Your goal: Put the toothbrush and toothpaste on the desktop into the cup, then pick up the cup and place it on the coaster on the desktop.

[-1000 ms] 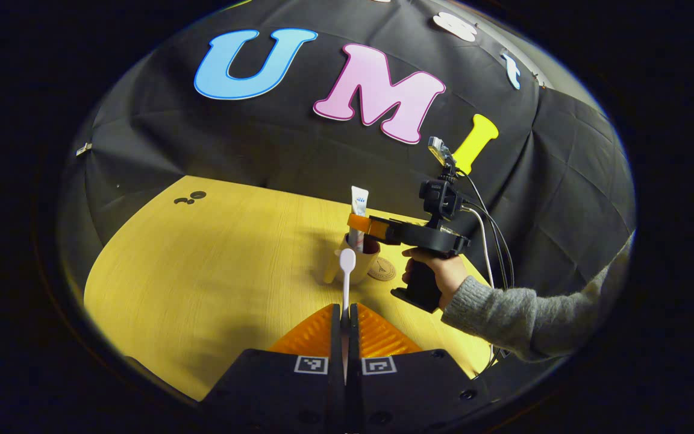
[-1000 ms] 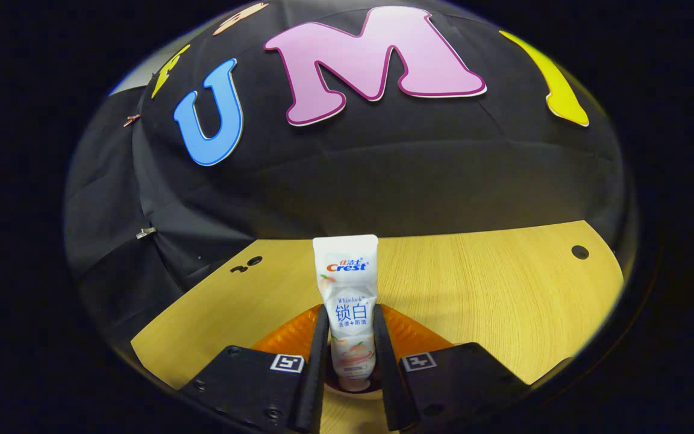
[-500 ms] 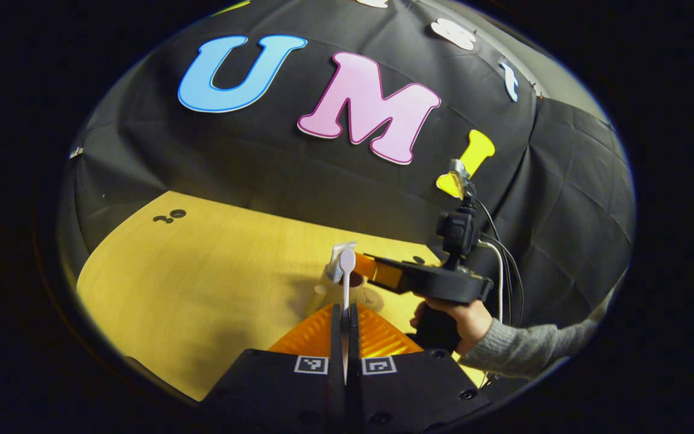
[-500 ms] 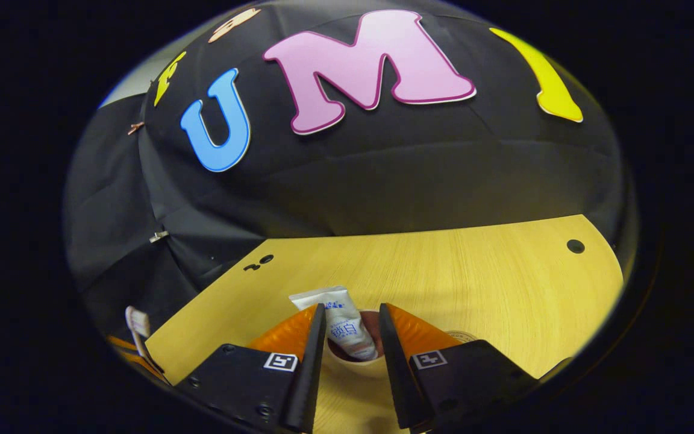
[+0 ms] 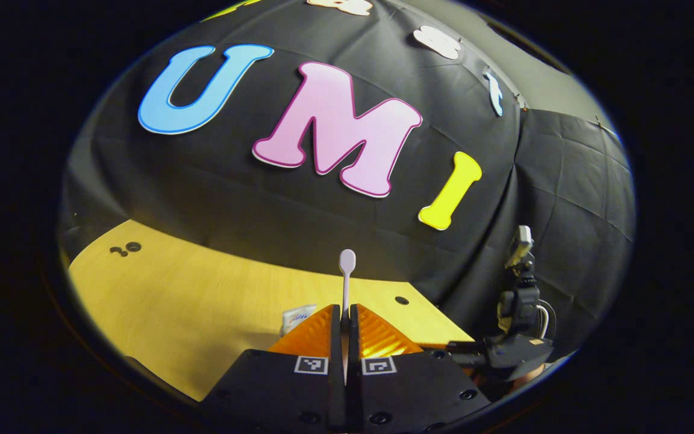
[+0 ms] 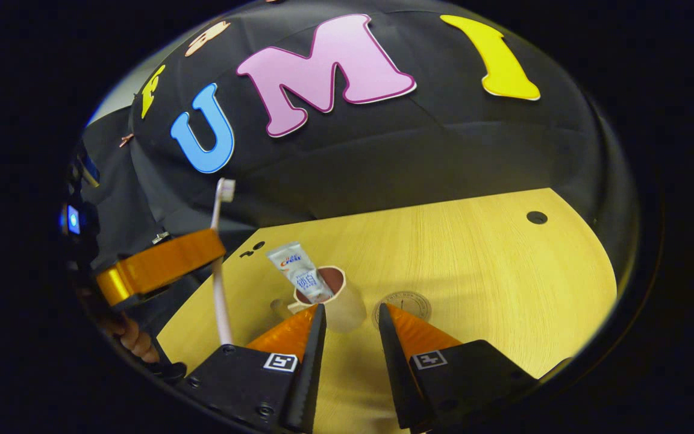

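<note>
A cream cup stands on the wooden table with the white toothpaste tube leaning in it. A round coaster lies just right of the cup. My right gripper is open, just short of the cup, with nothing between its fingers. My left gripper is shut on the white toothbrush, whose head points up. In the right gripper view the left gripper holds the toothbrush upright, left of the cup. The tube's top peeks out beside the left fingers.
The black cloth wall stands close behind the table. The tabletop has small holes near its far edge. A hand holds the left gripper. The right gripper's body shows low at the right of the left gripper view.
The right gripper let the toothpaste go into the cup, opened and drew back. The left gripper carried the toothbrush closer to the cup, and the cup dropped below its fingers.
</note>
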The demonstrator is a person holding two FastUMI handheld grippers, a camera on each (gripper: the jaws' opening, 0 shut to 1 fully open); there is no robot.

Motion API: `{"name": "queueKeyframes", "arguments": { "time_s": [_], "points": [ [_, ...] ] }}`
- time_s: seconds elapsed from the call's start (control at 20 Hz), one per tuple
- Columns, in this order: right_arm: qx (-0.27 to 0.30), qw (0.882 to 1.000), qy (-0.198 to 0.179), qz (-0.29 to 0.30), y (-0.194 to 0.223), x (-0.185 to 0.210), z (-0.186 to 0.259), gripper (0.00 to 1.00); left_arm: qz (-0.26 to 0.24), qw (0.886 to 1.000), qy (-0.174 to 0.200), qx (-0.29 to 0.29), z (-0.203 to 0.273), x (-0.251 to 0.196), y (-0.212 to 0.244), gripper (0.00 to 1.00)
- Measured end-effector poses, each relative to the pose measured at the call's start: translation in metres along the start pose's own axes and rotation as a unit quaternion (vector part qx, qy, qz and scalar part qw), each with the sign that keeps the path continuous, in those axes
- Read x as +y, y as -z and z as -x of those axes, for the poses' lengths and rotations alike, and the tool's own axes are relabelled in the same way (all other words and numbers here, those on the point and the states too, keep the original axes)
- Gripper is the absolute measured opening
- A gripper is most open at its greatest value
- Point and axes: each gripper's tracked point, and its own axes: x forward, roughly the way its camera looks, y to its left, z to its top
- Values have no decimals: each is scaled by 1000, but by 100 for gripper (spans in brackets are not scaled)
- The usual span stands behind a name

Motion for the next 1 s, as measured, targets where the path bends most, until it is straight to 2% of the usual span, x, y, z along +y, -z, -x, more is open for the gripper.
{"name": "queueKeyframes", "arguments": {
  "time_s": [0.25, 0.5, 0.75, 0.8, 1.0],
  "points": [
    [35, 999, -10, -11, 32, -8, 23, 54, -26, 999, 12, -44, -46, -8, -19, 6],
    [46, 999, 0, 9, 46, -21, 35, 54, -43, 997, -16, -55, -85, 15, -12, 6],
    [53, 999, -2, 2, 48, -28, 33, 54, -51, 996, -40, -54, -103, 30, 1, 6],
    [54, 999, -2, 1, 48, -29, 33, 54, -53, 996, -43, -53, -106, 33, 5, 10],
    [62, 998, -3, -3, 54, -32, 32, 54, -64, 995, -60, -50, -113, 44, 15, 6]
  ]
}}
